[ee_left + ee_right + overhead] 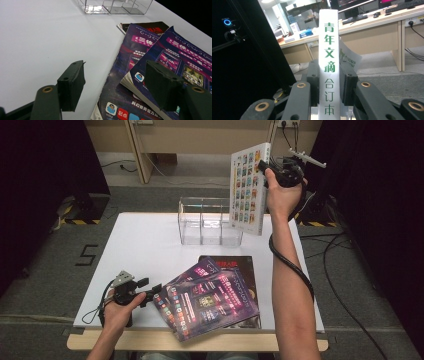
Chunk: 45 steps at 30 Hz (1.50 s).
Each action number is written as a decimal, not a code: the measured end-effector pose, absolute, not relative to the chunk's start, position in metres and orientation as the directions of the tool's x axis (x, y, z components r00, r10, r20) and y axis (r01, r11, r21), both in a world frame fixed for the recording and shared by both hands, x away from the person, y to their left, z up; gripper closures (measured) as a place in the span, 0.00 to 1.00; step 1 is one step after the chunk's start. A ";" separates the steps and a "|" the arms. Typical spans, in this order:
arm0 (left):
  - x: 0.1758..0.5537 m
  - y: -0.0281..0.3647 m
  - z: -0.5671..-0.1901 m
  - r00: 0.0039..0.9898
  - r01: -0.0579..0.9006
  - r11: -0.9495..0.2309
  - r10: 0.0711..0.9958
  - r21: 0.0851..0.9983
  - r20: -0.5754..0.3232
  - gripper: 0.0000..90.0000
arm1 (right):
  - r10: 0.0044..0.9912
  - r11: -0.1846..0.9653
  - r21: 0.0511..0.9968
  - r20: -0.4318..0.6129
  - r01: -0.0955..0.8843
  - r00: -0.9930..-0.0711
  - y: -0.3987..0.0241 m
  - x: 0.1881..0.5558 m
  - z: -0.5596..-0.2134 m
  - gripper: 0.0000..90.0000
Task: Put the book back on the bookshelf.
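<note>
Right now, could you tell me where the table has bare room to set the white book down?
The widest free patch is the left half of the white table, between the clear organizer and the left tongs. A narrower strip lies right of the organizer, under the raised white book. The near middle is crowded with overlapping purple magazines.

Left black two-jaw tongs low, jaws apart, right black tongs raised high, apparently clamped, forearm upright

table: white, we see it carrying everything
clear holder: at the far edge, with compartments
dark magazine: flat, partly covered
</note>
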State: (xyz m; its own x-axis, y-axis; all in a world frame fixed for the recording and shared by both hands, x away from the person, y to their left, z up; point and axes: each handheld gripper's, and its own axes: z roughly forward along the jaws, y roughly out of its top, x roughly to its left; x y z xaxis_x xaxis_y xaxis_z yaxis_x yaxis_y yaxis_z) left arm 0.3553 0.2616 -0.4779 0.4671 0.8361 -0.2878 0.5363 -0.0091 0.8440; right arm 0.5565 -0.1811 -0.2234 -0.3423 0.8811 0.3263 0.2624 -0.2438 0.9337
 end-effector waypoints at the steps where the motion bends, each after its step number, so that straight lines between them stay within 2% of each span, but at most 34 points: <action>1: 0.355 0.262 -0.478 0.468 0.536 -0.009 0.835 0.844 -0.289 0.36 | 0.884 -0.239 0.936 0.320 0.260 -0.340 -0.179 0.557 -0.224 0.83; 23: 0.355 0.262 -0.480 0.470 0.538 -0.017 0.836 0.843 -0.283 0.36 | 0.905 -0.196 0.950 0.271 0.244 -0.328 -0.145 0.586 -0.239 0.83; 45: 0.356 0.262 -0.482 0.467 0.541 -0.014 0.837 0.841 -0.287 0.36 | 0.912 -0.186 0.948 0.264 0.258 -0.314 -0.135 0.602 -0.264 0.82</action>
